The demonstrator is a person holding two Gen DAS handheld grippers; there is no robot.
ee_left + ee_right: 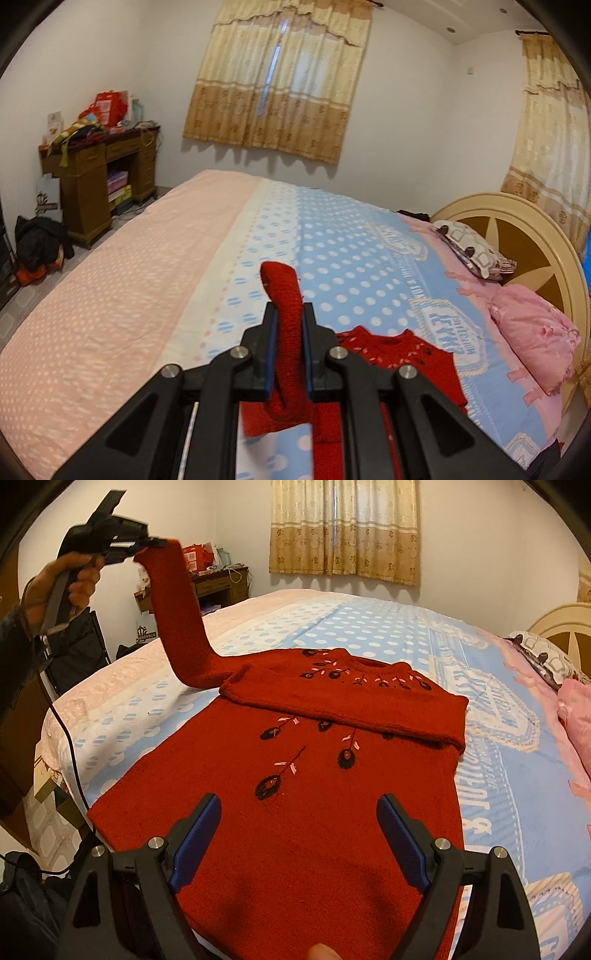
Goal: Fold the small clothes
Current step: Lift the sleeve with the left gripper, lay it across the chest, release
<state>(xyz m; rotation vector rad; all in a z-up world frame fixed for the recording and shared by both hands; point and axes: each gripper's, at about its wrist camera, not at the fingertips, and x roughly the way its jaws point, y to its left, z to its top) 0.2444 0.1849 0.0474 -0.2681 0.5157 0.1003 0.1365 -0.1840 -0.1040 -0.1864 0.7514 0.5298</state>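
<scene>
The bed is filling most of both views, its blue dotted blanket lying bare toward twelve o'clock of the garment and its near edge dropping away at eight o'clock in the right wrist view. The red sweater is lying flat on that blanket, one sleeve already lying folded across the chest, its hem running out of sight under the right gripper, whose jaws are standing spread wide above the knit, touching nothing. At ten o'clock the other sleeve is rising off the bed, its cuff being pinched in the left gripper, pads pressed together on the wool. A hand is gripping that tool. A wooden desk is standing far off, its open shelf holding boxes too small to identify.
</scene>
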